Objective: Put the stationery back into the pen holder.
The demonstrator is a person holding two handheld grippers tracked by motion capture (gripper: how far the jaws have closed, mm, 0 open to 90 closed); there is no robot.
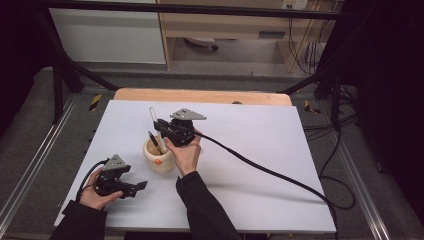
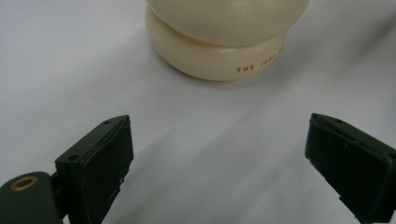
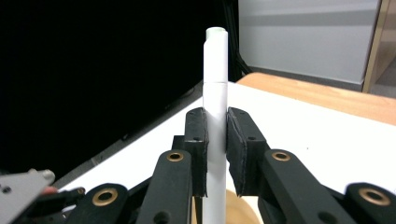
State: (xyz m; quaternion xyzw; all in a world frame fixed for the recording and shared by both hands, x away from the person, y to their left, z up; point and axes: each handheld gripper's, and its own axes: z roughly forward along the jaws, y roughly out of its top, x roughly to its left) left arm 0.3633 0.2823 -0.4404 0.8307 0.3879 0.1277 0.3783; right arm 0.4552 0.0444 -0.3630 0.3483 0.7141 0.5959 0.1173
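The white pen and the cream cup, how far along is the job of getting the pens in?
Done: one dark pen already stands in the cream cup. In hand: the right tongs are shut on the white pen, held upright above the cup. Left: lowering it in and letting go. The left tongs rest open on the white table beside the cup.

Two handheld grippers over the table, one gaping, one clamped.

Left gripper (image 1: pixel 141 185) held low at the near left in the left hand (image 1: pixel 92 196), jaws spread wide with nothing between them. Right gripper (image 1: pixel 159 126) raised farther in, gripped by the right hand (image 1: pixel 185 152), forearm reaching up from below, pads (image 3: pixel 198 140) pressed together on a thin white upright stick.
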